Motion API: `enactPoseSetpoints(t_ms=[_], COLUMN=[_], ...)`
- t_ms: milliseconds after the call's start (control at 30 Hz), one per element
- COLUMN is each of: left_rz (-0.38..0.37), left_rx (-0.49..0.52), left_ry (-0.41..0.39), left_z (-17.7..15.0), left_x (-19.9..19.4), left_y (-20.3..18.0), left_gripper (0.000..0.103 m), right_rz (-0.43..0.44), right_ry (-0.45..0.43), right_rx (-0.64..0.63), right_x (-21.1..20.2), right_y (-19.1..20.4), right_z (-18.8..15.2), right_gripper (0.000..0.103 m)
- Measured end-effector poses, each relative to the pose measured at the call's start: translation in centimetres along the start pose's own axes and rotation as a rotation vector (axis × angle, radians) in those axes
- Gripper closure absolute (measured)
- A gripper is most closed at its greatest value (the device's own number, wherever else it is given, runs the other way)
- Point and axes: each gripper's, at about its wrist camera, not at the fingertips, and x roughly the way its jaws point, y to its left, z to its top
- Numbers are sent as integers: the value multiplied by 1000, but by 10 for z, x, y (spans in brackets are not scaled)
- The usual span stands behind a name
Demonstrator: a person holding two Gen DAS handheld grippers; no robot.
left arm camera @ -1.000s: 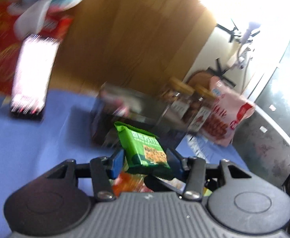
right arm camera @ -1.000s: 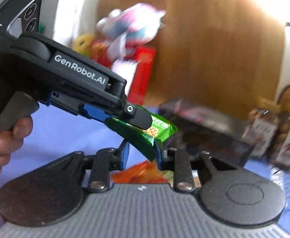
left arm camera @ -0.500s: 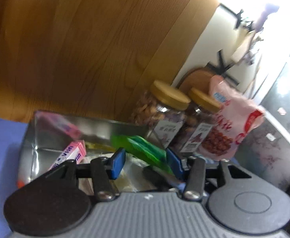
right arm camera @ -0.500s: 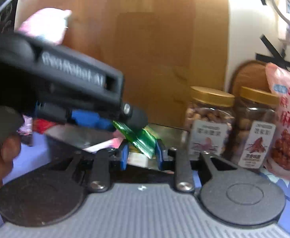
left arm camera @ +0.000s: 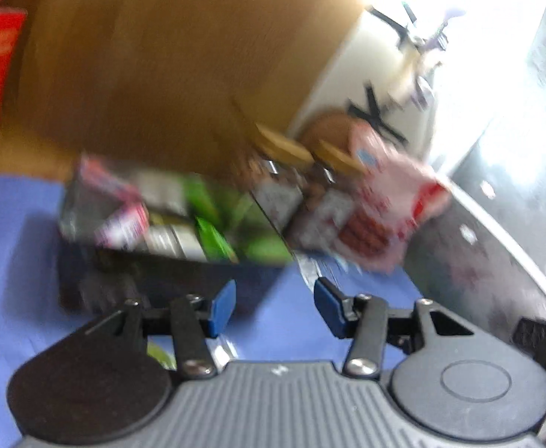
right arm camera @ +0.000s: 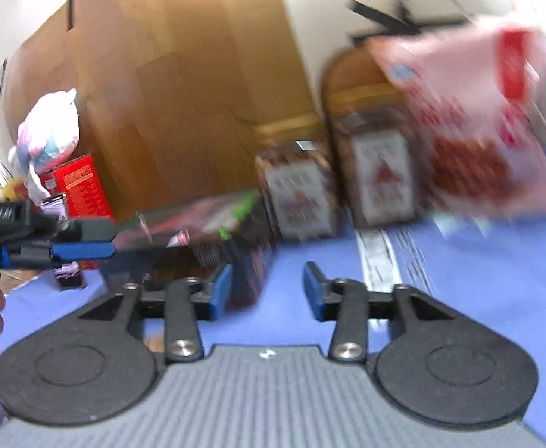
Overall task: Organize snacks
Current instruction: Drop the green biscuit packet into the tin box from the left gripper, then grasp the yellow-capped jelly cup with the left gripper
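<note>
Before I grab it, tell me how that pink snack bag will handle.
The pink bag looks like soft film, so probably floppy and crinkly. It leans by the jars, so a push may topple it. Likely light, and its visible pieces may crush.

A blue cloth-covered table fills the foreground. Behind it stands a large brown wood-grain panel, and beside that a white wall crossed by strips of black tape. Strong daylight floods in at the upper right of the left wrist view (washing out all detail there). A grey speckled surface borders the table's right side.
</note>
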Motion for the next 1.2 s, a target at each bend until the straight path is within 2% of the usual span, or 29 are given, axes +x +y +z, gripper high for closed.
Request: enactPoseSetpoints(t_ms=[100,200,367,500,533,633,733,867,1033,1067,1133,1200], left_rz=[-12,-4,5,132,160,207,169,105,50,48,51,71], left_rx=[35,44,38,50,51,-13,-84,-110,-94,-90,-92,-105], left_ry=[58,114,152,165,153,135,122,132,177,186,205,211], left_z=[-19,-34,-49,-54,-54,-50,-47,-49,-52,-54,-57,-62], left_x=[11,28,41,46,44,31,18,12,30,35,44,47], left_y=[-17,-27,-40,-39,-35,-17,-7,-11,-26,-28,-28,-24], left_gripper=[51,48,47,50,45,50,50,47,42,41,38,39], right_rz=[-5,-4,-48,7,21,68,84,67,85,85,76,85], right_ry=[31,62,60,40,39,70,128,199,201,202,203,195], right_rx=[36,29,-182,-231,-249,-291,-308,-342,-359,-361,-370,-340], right_x=[-28,-47,-56,-45,-41,-19,9,35,35,34,32,25], right_y=[-11,-6,32,48,51,56,55,50,53,55,58,58], right_z=[-26,-54,-75,-65,-62,-51,-41,-40,-46,-48,-52,-54], right_gripper=[42,41,41,41,41,40,40,38,39,40,52,54])
